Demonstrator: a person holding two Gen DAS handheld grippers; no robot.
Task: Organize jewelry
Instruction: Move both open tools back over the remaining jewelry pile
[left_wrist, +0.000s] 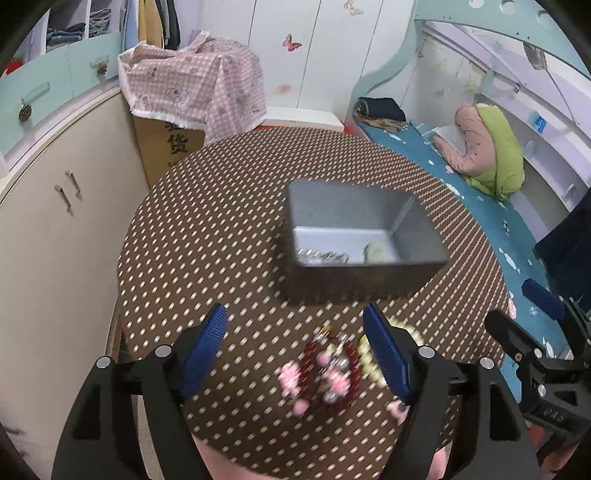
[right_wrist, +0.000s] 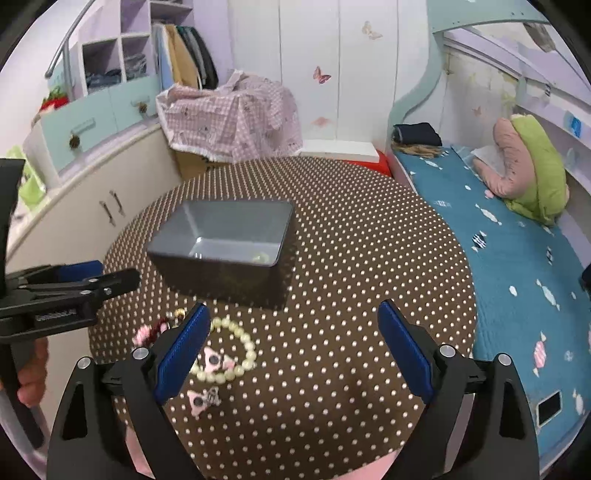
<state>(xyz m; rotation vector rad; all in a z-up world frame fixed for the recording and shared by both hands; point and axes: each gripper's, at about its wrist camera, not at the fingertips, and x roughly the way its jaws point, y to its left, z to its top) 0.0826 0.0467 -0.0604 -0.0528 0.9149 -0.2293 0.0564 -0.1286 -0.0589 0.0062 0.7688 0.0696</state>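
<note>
A cardboard carton (left_wrist: 166, 147) behind the bench (left_wrist: 207, 236) carries large black Chinese characters, one reading 货; a pink checked cloth (left_wrist: 192, 85) drapes over its top. The round bench wears a brown covering with pale dots. On it stands a grey rectangular metal tin (left_wrist: 354, 273) with smooth walls; inside lie a tangle of silvery chain (left_wrist: 325, 255) against the near wall and a pale greenish piece (left_wrist: 376, 252) beside it. In front of the tin, a dark red bead bracelet (left_wrist: 332, 369) with pink charms lies flat, blurred, between the blue ribbed pads of the left gripper (left_wrist: 295, 354), whose jaws stand wide apart above it. Just right of the red bracelet lies a cream pearl bracelet (right_wrist: 229, 350), and nearer the camera a pink triangular charm (right_wrist: 197, 400) with a silvery piece. The right gripper (right_wrist: 291, 347) hangs over the bench in front of the tin, jaws apart and holding nothing.
</note>
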